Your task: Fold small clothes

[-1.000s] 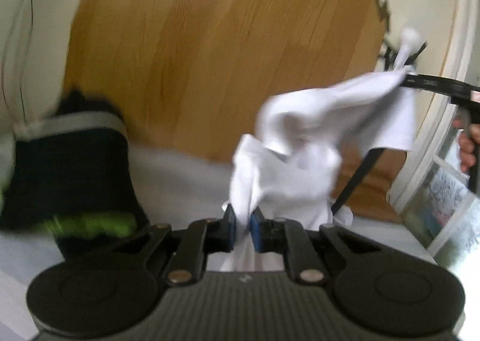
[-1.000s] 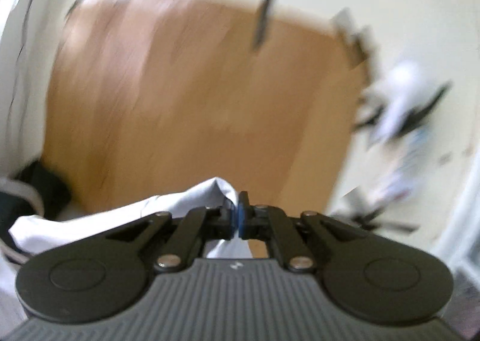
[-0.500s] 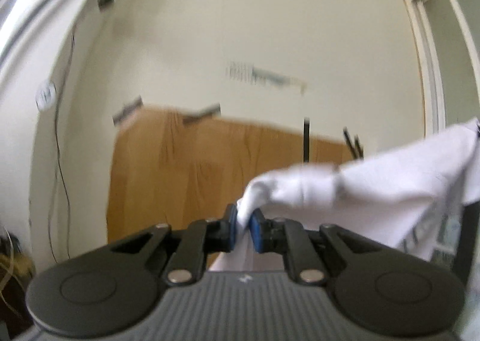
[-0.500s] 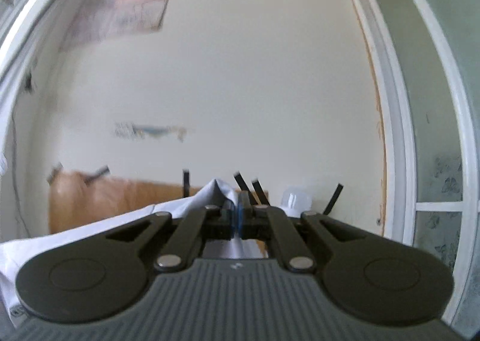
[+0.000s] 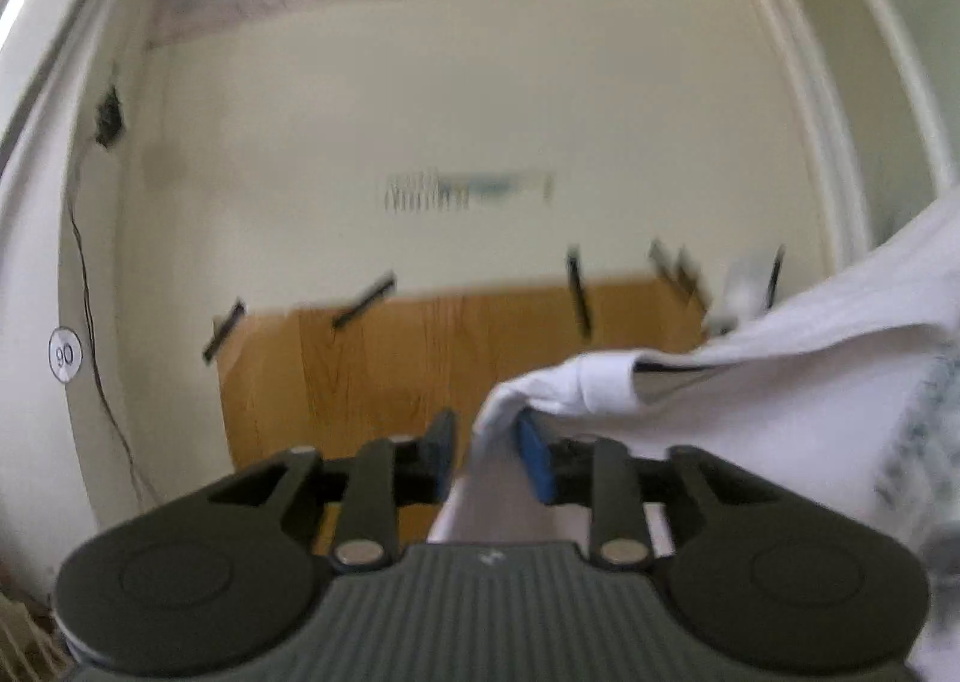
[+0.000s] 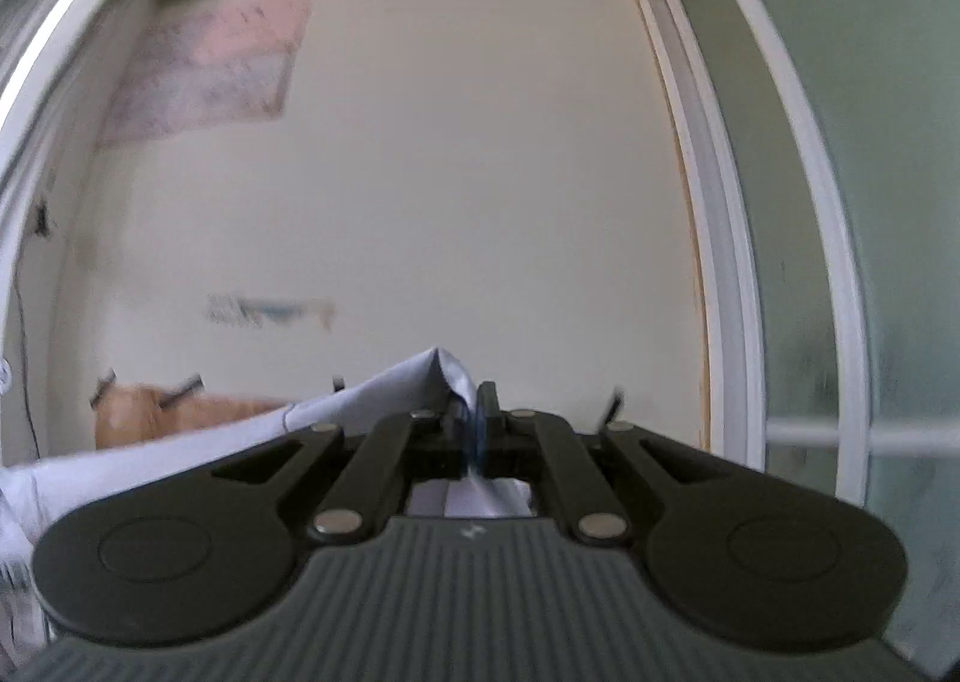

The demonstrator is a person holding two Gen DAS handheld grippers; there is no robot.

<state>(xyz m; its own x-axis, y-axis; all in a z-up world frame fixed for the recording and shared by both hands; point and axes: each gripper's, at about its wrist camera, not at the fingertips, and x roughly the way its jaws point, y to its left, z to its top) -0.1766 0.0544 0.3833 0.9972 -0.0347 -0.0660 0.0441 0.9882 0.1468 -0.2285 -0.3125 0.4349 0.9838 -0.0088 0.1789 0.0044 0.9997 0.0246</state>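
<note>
Both wrist views face the cream wall (image 5: 480, 112), sharing its poster (image 6: 204, 76).

The shirt (image 5: 780, 382) is white, with a blurred grey-green print at its right edge. The left tongs (image 5: 483, 457) are black with blue pads (image 5: 535, 463) (the right tongs (image 6: 477, 430) likewise). Beyond them: an orange-brown wood board (image 5: 432, 370), a cream wall (image 5: 480, 112) and a pinkish poster (image 6: 210, 64).
</note>
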